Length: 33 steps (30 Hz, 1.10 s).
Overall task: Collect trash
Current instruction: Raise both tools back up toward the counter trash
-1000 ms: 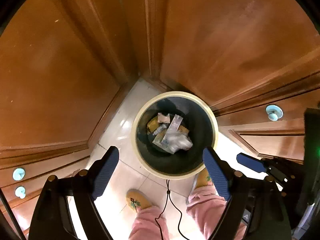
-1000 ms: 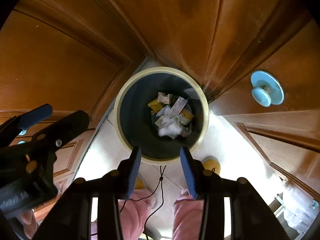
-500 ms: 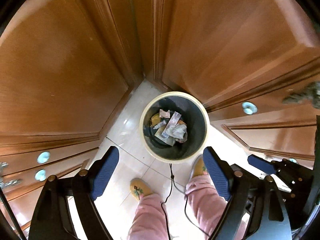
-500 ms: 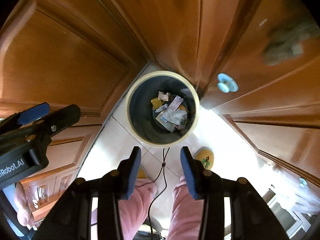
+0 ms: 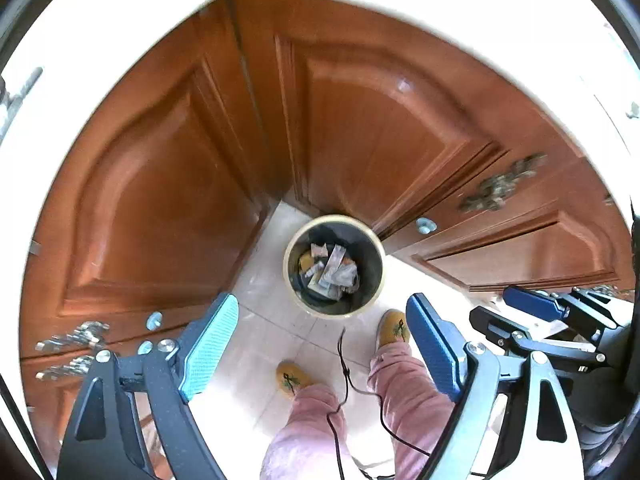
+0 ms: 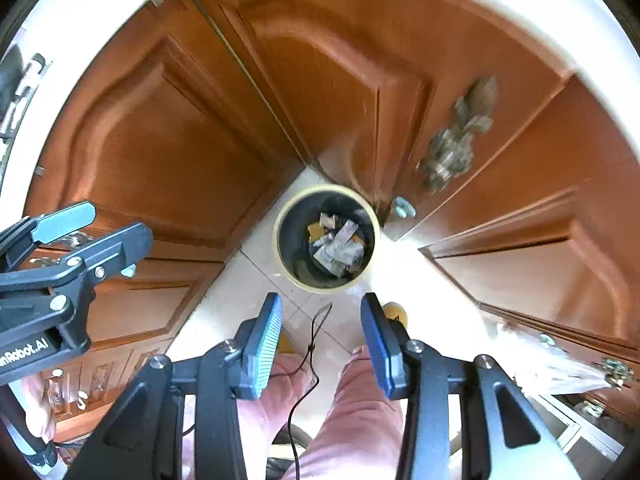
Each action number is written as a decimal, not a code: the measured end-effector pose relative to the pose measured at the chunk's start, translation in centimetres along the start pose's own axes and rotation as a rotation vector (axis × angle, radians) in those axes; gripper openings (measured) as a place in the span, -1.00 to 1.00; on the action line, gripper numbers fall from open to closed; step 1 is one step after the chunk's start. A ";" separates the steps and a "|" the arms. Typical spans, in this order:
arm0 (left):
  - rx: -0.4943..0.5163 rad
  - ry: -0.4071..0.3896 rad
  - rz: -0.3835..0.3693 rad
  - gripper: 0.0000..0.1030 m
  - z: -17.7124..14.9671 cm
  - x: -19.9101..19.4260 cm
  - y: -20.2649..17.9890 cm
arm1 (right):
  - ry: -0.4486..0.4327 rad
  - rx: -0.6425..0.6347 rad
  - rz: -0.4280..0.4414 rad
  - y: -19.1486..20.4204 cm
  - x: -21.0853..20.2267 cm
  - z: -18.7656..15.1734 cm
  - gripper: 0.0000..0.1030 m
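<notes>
**A:** What is closest to the cameras?

**B:** Two handheld grippers, both aimed steeply down at the floor. The left gripper [image 5: 316, 344] has its fingers spread wide, with only floor between them. The right gripper [image 6: 322, 340] has its fingers set closer together, a clear gap remaining, and they pinch nothing either. From the right wrist view, the left gripper shows at the left edge, beside its partner.

**A:** And just below them?

**B:** The person's legs in pink trousers [image 5: 308, 432] and yellow slippers [image 5: 394, 326] on a pale tiled floor [image 5: 264, 320]. A thin black cable [image 6: 308, 364] hangs down between the legs.

**A:** Where is the trash?

**B:** In a round bin [image 5: 334, 266] with a cream rim and dark inside, standing on the floor just ahead of the slippers. At its bottom lies a loose heap of crumpled paper and wrappers [image 6: 338, 246]. The bin looks only shallowly filled.

**A:** Why is the bin there?

**B:** It is tucked into the corner where two runs of brown wooden cabinet doors [image 5: 160, 200] meet, probably to keep it out of the walkway. Ornate metal handles [image 6: 456, 148] and small pale knobs [image 5: 425, 225] sit on the doors.

**A:** And farthest away?

**B:** A bright white surface [image 5: 520, 12] edges the cabinets at the top. Both grippers being empty and held high suggests they are free to fetch more rubbish, likely from up there.
</notes>
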<state>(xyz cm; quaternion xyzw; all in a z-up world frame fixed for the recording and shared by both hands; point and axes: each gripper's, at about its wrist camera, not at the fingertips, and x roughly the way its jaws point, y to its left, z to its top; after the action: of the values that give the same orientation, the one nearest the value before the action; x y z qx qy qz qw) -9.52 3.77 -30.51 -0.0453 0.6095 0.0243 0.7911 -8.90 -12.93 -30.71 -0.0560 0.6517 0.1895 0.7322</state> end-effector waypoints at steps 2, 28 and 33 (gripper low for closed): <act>0.024 -0.035 -0.001 0.64 0.4 -2.0 -0.3 | -0.034 -0.004 -0.008 0.4 -2.2 -0.1 -0.20; 0.391 -0.524 -0.038 0.80 10.8 -24.1 -6.5 | -0.497 0.171 -0.196 0.1 -26.5 2.8 -0.20; 0.383 -0.576 -0.022 0.84 14.8 -25.8 -8.8 | -0.543 0.168 -0.215 -3.1 -30.5 6.7 -0.20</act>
<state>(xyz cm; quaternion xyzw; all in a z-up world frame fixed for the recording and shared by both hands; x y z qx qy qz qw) -1.05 -3.06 -1.47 0.1060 0.3541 -0.0872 0.9251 -3.95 -19.86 -0.49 -0.0110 0.4361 0.0644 0.8975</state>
